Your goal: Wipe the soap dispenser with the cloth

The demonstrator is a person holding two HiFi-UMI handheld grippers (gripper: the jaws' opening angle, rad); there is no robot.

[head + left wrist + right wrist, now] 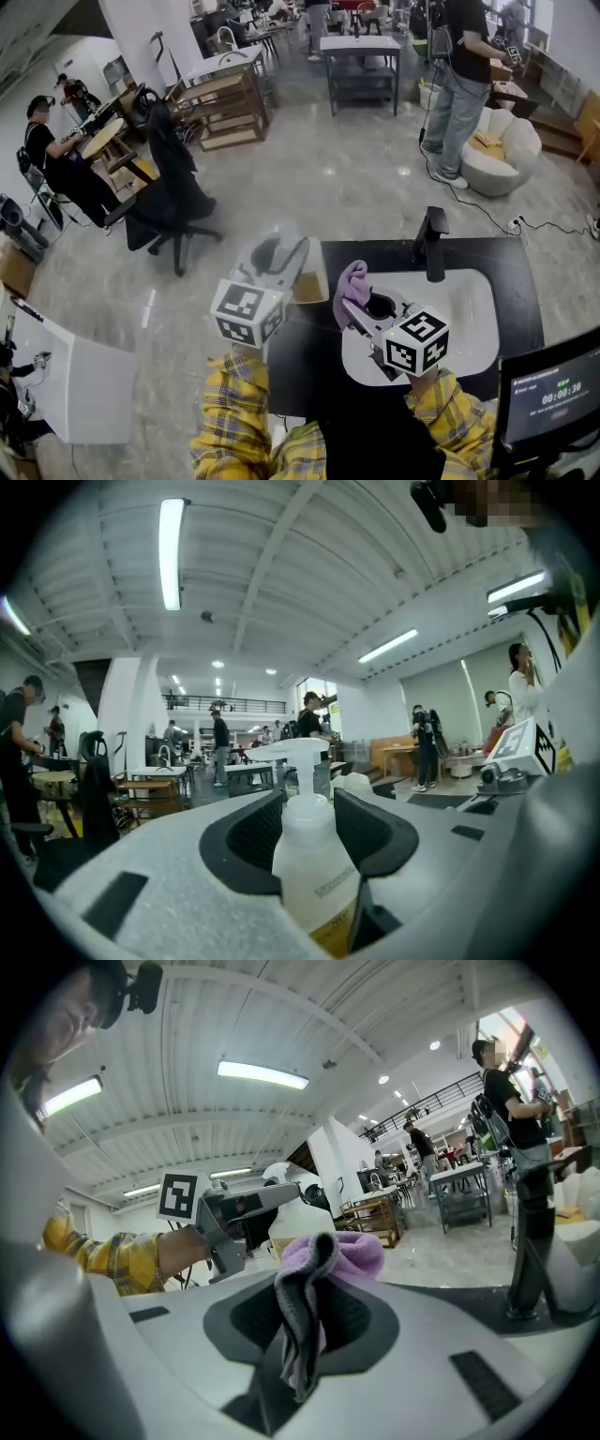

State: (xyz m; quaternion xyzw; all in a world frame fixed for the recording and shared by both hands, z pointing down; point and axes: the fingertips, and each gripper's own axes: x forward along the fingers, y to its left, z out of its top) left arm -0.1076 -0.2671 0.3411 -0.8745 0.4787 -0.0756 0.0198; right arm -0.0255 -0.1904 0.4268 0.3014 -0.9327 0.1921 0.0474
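The left gripper [309, 803] has its jaws closed on the dispenser [314, 874] and holds it clear of the counter [511, 272]. The bottle stands between the pads with its long axis upright, pump head at the top of the jaws. The right gripper [307, 1324] is clamped on the cloth [345, 1251], a purple wad that bulges above the jaws while a grey-edged fold hangs down between them.

In the head view the dispenser sits at centre-left and the cloth just right of it, at the near edge of the sink [469, 309]. The two are near each other, but there is a gap between them. In the right gripper view the bottle shows up and to the left, just behind the cloth — so the dispenser lies ahead and to the left of the cloth-holding jaws.

That is what the next move seems to turn on: the right gripper is the free one, and the cloth would have to go leftward to meet the bottle's side, then stroke along its upright length. The left gripper's pads cover part of the shoulders — those spots the cloth likely cannot reach.
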